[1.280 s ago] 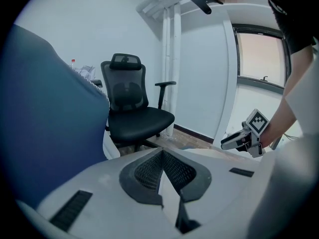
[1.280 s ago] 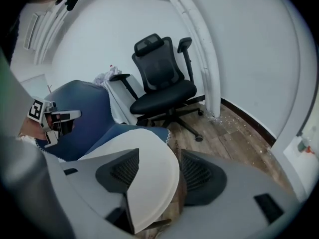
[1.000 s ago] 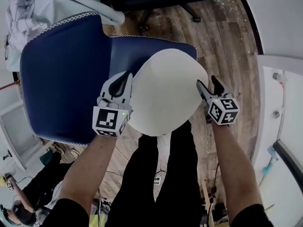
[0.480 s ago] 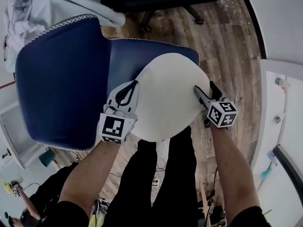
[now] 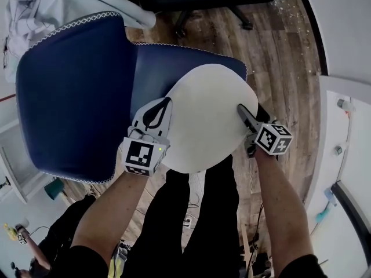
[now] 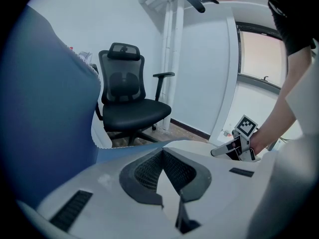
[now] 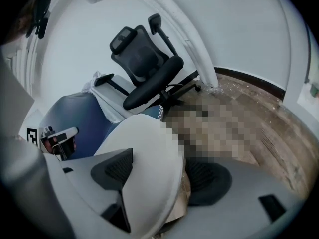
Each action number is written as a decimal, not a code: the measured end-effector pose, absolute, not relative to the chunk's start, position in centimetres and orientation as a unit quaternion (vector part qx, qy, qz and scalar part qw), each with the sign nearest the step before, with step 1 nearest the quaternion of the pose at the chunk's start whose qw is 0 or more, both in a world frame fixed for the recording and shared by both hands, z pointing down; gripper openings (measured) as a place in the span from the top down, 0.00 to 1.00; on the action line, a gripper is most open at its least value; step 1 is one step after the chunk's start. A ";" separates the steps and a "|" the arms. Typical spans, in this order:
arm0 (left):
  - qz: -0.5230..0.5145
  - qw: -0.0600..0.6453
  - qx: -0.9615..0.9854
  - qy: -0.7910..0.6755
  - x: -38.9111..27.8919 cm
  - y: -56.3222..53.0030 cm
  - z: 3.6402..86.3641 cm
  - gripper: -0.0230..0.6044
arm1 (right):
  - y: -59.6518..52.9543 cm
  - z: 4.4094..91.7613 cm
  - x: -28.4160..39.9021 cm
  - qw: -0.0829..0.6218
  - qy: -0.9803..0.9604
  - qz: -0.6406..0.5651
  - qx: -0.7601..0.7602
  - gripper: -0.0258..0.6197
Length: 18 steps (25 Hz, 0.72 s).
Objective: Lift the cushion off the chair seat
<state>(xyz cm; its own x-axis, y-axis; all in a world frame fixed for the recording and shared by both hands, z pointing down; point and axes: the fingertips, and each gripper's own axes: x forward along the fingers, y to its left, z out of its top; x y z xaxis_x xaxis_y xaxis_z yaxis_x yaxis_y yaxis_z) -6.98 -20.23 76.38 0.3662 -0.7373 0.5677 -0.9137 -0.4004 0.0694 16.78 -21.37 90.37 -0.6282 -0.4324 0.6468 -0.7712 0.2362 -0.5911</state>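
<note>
Head view: round white cushion (image 5: 206, 120) lies on the blue chair seat (image 5: 174, 62), centre frame. The blue backrest (image 5: 75, 91) w/ white stitched edge fills the left side. The cushion's lower rim meets the person's black-trousered legs (image 5: 197, 213) in the frame.

Left gripper (image 5: 167, 102) sits at the cushion's left rim, lying over it. Its jaws are clenched tip to tip. In the left gripper view the dark pads meet in a point where white cushion and blue seat adjoin, and white shows in the gap behind the tips. Can't tell if any of the cushion is nipped.

Right gripper (image 5: 249, 110) is at the cushion's right rim, approx level w/ the left one. Its jaws are spread wide and have just been opening. The right gripper view shows the cushion's rim between them: one pad is over the top face and the other stands off on the outer side w/ a visible gap. No squeeze on it.

Wood floor (image 5: 278, 57) runs along the upper right and a white cloth (image 5: 29, 10) is at upper left. A black office chair (image 6: 130, 103) stands by the wall, mid-left in the left gripper view.
</note>
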 end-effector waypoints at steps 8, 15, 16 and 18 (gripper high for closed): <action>0.233 0.193 0.802 -0.515 -7.7 -19.9 76.3 0.96 | -21.6 88.6 16.4 0.190 -0.784 0.437 0.398 0.61; 0.233 0.178 0.802 -0.521 -8.9 -20.7 74.4 0.96 | -22.4 85.9 15.3 0.189 -0.801 0.419 0.384 0.77; 0.231 0.176 0.803 -0.520 -9.0 -20.9 74.1 0.96 | -22.5 85.5 14.9 0.189 -0.804 0.415 0.381 0.80; 0.225 0.174 0.806 -0.520 -9.4 -21.3 73.5 0.96 | -22.8 84.6 14.2 0.189 -0.809 0.407 0.379 0.85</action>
<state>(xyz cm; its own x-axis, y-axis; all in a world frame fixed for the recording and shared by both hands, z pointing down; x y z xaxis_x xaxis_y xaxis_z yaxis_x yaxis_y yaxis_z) -9.36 -21.28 73.49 0.3586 -0.7591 0.5434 -0.9155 -0.3997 0.0457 14.19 -22.82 84.63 -0.6410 -0.4597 0.6146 -0.7675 0.3809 -0.5156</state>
